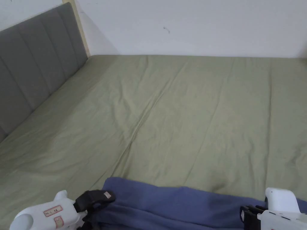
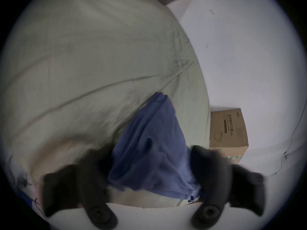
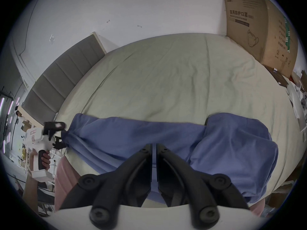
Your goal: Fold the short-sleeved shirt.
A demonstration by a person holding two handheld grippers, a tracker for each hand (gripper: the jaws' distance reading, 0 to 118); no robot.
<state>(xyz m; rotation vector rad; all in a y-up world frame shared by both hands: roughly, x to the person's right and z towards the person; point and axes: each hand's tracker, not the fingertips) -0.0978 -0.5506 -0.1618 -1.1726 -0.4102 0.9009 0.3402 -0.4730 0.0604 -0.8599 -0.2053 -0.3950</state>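
Both tongs hold the blue shirt (image 3: 132, 139) at the near edge of the bed (image 1: 168, 113). Right gripper (image 3: 154, 149) is pressed narrow on the cloth; left gripper (image 2: 149, 168) stands wide, cloth hanging between its jaws.

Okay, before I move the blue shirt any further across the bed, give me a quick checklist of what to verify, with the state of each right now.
1. Right gripper clamped on the blue shirt: ok, its jaws stand closed with fabric running between them.
2. Left gripper clamped: not ok, its jaws stand wide apart in its own view, cloth merely between them.
3. Shirt spread flat: not ok, it lies bunched in a band along the near edge.
4. Landing space on the green bed sheet: ok, open sheet ahead.
5. Cardboard box away from the shirt: ok, it stands at the far corner.
6. Sleeves and collar located: cannot tell.
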